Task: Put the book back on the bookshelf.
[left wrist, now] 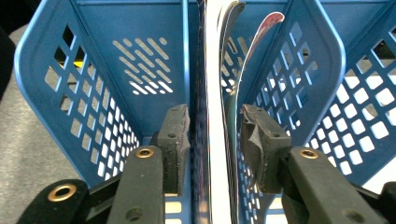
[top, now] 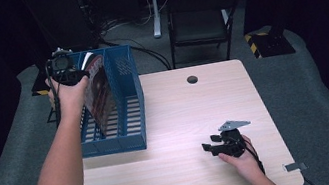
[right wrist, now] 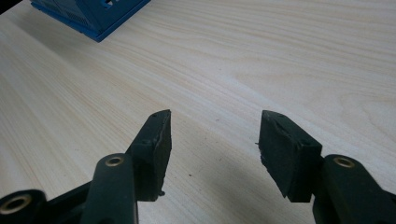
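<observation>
A blue slotted file rack (top: 127, 86) stands at the table's left side with several thin magazines (top: 99, 93) upright in it. My left gripper (top: 70, 73) is held over the rack's back left corner. In the left gripper view its jaws (left wrist: 215, 114) stand on either side of the magazines (left wrist: 215, 70), with a narrow gap at each pad, so they do not press. The rack's walls (left wrist: 140, 56) rise all around. My right gripper (top: 210, 144) rests on the table at the front right, open, with bare wood between its jaws (right wrist: 215, 121).
The light wooden table (top: 180, 110) has a round cable hole (top: 192, 79) near its far edge and a small metal clip (top: 294, 167) at its front right corner. A dark chair (top: 198, 16) stands behind the table. The rack's corner (right wrist: 88, 11) lies well beyond my right gripper.
</observation>
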Tool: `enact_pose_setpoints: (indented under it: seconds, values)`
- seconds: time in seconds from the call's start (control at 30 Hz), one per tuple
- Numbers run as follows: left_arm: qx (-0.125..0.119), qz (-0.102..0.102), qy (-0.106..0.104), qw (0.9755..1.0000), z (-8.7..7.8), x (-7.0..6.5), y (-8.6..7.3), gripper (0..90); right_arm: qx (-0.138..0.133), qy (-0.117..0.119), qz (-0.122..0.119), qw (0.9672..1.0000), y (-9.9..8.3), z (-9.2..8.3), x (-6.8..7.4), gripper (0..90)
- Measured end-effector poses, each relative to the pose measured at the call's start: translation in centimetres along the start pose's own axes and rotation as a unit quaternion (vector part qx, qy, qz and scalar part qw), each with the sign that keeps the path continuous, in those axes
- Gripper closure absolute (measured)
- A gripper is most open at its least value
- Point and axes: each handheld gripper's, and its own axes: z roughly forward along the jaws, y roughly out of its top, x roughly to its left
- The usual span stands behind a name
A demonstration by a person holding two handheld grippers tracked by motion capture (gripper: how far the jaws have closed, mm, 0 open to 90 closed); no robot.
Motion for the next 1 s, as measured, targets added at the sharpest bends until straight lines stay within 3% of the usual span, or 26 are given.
enact_pose_setpoints:
  seconds: [0.43, 0.67, 1.0]
  values:
    - [0.005, -0.015, -0.031, 0.9994, -0.9, 0.8, -0.6, 50.2, -0.001, 0.0, 0.003, 1.0, 0.0, 0.2, 0.2, 44.0]
    - [-0.007, -0.026, -0.049, 0.9984, -1.5, 1.4, -0.8, 48.0, -0.001, 0.0, 0.002, 1.0, 0.0, 0.2, 0.1, 43.9]
    - [-0.007, -0.02, -0.06, 0.998, -2.2, 1.7, -0.8, 47.4, 0.001, 0.0, 0.003, 1.0, 0.0, 0.3, 0.1, 43.8]
